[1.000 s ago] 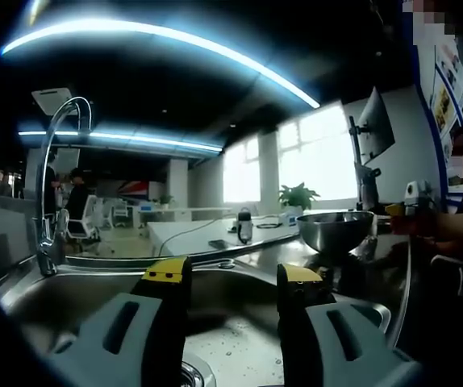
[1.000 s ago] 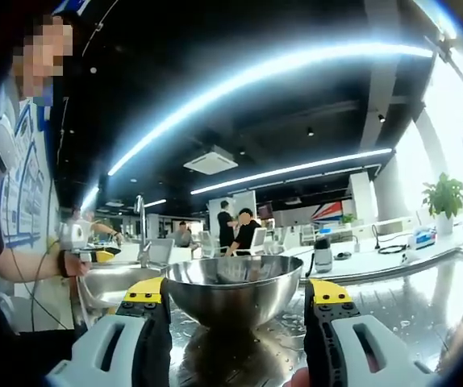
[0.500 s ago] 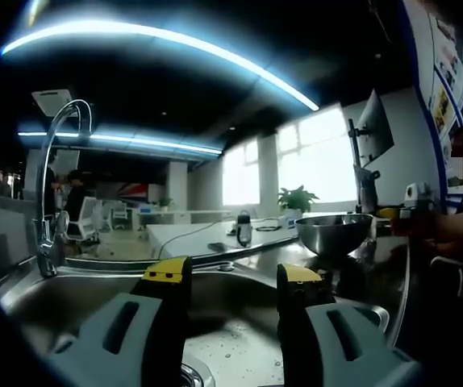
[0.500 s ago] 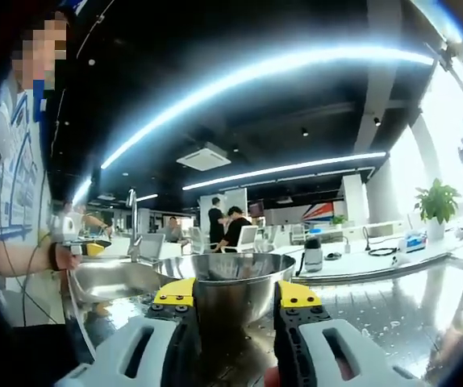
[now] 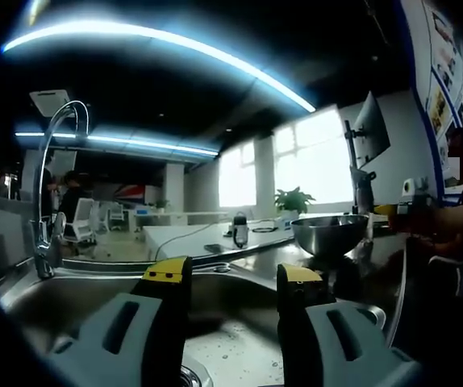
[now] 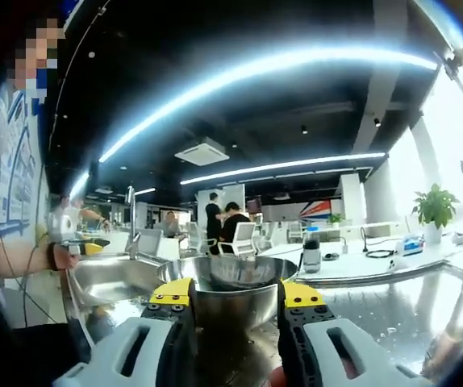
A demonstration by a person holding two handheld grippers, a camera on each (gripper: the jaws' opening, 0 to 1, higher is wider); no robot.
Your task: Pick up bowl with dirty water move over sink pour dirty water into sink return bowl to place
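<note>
A steel bowl [image 6: 230, 272] stands on the wet steel counter [image 6: 393, 300] to the right of the sink [image 6: 106, 278]. My right gripper [image 6: 235, 295] has its yellow-tipped jaws drawn in against the bowl's lower wall, level with the rim. What the bowl holds is hidden. From the left gripper view the bowl [image 5: 331, 234] is at the right, with the right gripper [image 5: 409, 211] and a hand behind it. My left gripper [image 5: 233, 276] hangs open over the sink basin [image 5: 239, 347] with nothing between its jaws.
A tall curved faucet [image 5: 50, 177] rises at the sink's far left corner. A monitor on an arm [image 5: 373, 129] stands behind the bowl. Beyond the counter, a white table carries a dark bottle [image 5: 240, 227] and cables. People sit in the office behind.
My right gripper's jaws have narrowed from wide open to close against the bowl. The bowl stays on the counter. My left gripper has hardly moved.
</note>
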